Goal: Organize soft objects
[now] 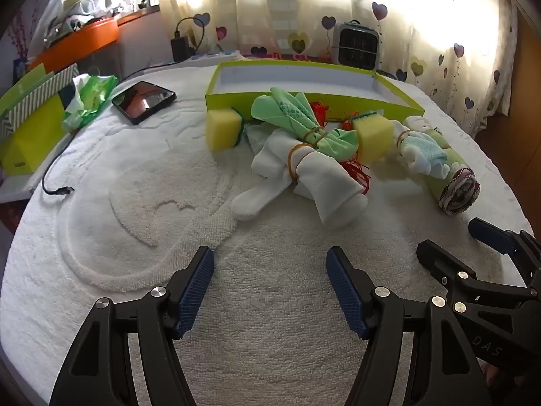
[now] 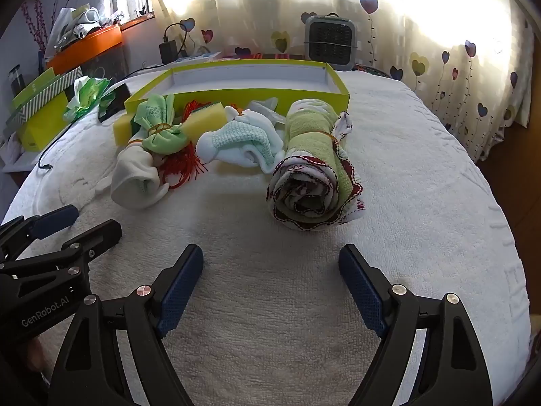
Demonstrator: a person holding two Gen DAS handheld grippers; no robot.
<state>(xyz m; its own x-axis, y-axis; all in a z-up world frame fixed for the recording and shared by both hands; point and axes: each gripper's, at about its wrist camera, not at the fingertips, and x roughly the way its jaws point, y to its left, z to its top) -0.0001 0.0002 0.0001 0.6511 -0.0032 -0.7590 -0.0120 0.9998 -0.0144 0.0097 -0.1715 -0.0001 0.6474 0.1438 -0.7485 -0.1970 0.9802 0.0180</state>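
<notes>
A white terry-towel-covered tabletop point(image 1: 142, 209) carries everything. Toward its far edge lies the shallow lime-green cardboard tray with a white inside point(image 2: 250, 93), empty as far as can be seen; it looks the likely home for the soft things heaped just in front of its near wall.

Largest is the rolled green-and-white towel with dark red stitched edging point(image 2: 311, 165), straight ahead of the right claw point(image 2: 270, 284). That claw gapes wide and holds nothing; I would take the roll across its middle, so it cannot unwind.

The left claw point(image 1: 270, 287) is likewise wide open and empty. The white sock bundle tied with a rubber band point(image 1: 304, 176) lies ahead of it; best gripped at the band.

Smaller still: the green banded cloth bundle point(image 1: 297, 118), pale blue-white knitted socks point(image 2: 243, 142), two yellow sponge blocks point(image 1: 225, 128), and red string point(image 2: 182, 165).
</notes>
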